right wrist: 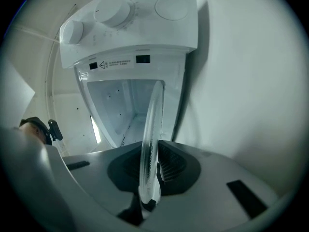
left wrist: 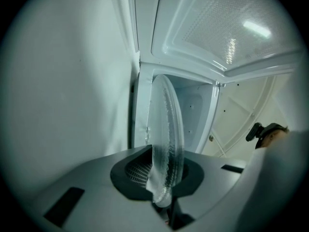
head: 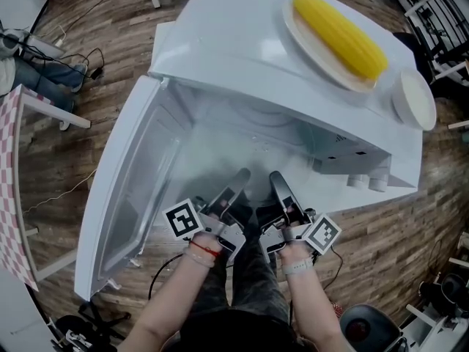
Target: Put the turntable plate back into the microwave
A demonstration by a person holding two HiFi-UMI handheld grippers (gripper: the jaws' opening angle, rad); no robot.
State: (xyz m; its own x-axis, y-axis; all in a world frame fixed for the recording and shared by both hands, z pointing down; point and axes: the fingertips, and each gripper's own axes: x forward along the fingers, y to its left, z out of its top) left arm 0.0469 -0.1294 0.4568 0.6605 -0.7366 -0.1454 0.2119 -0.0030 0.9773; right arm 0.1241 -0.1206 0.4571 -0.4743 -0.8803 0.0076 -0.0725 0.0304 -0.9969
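The clear glass turntable plate (left wrist: 166, 129) stands edge-on between both grippers, in front of the open white microwave (head: 242, 57). My left gripper (left wrist: 164, 187) is shut on the plate's rim, with the cavity (left wrist: 193, 110) and the open door (left wrist: 222, 28) behind it. My right gripper (right wrist: 149, 182) is shut on the opposite rim of the plate (right wrist: 152, 134), which points into the cavity (right wrist: 120, 105). From the head view, the left gripper (head: 236, 182) and right gripper (head: 278, 185) reach side by side into the cavity mouth; the glass is hard to make out there.
The microwave door (head: 135, 189) swings open to the left. On top of the microwave sit a plate with a corn cob (head: 341, 35) and a small white dish (head: 414, 97). Control knobs (head: 366, 182) are at the right front. Wooden floor and cables surround it.
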